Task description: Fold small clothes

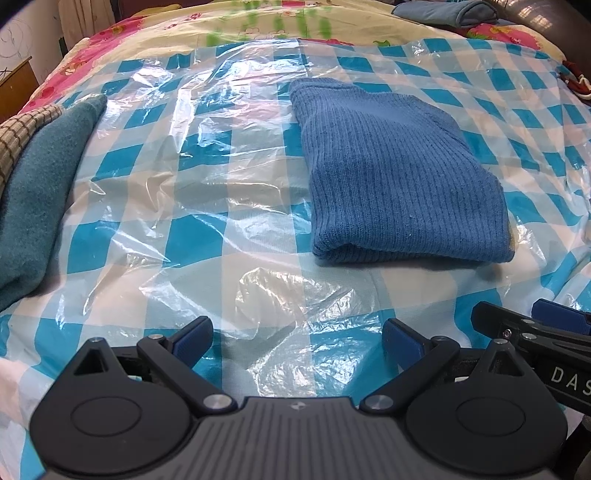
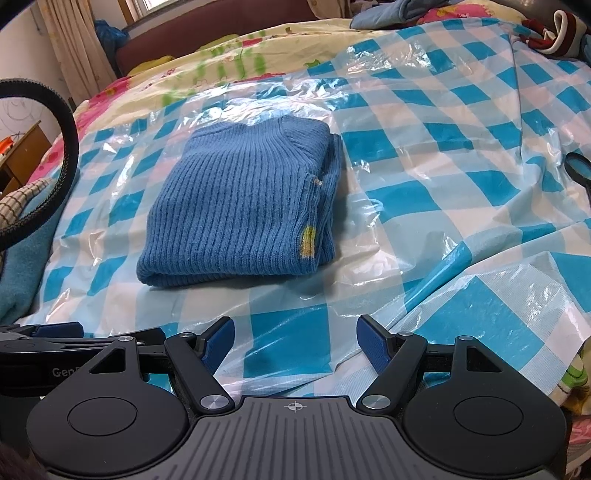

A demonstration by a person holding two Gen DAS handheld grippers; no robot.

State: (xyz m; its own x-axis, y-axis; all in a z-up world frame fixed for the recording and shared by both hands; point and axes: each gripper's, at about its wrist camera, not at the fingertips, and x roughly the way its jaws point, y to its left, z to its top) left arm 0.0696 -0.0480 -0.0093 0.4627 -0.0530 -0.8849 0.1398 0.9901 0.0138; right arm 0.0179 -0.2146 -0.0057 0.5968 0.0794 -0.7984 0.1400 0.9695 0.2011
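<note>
So, a blue ribbed sweater (image 1: 402, 177) is seen folded into a neat rectangle, laid flat on a blue-and-white checked plastic sheet (image 1: 207, 229) that's spread over a flowery bedspread (image 2: 229, 55). A small yellow patch (image 2: 308, 240) is visible along the sweater's right edge in the right wrist view. The left gripper (image 1: 297, 341) is held low over the sheet, just short of the sweater's near folded edge, jaws spread wide and nothing gripped. Same deal with the right gripper (image 2: 295, 338): jaws wide apart, nothing caught between them, sweater ahead and a bit to the left. A teal garment (image 1: 40, 192) and a checked beige cloth (image 1: 22, 129) are piled at the sheet's left side, and a folded blue garment (image 1: 450, 13) is parked at the far end of the bed.
</note>
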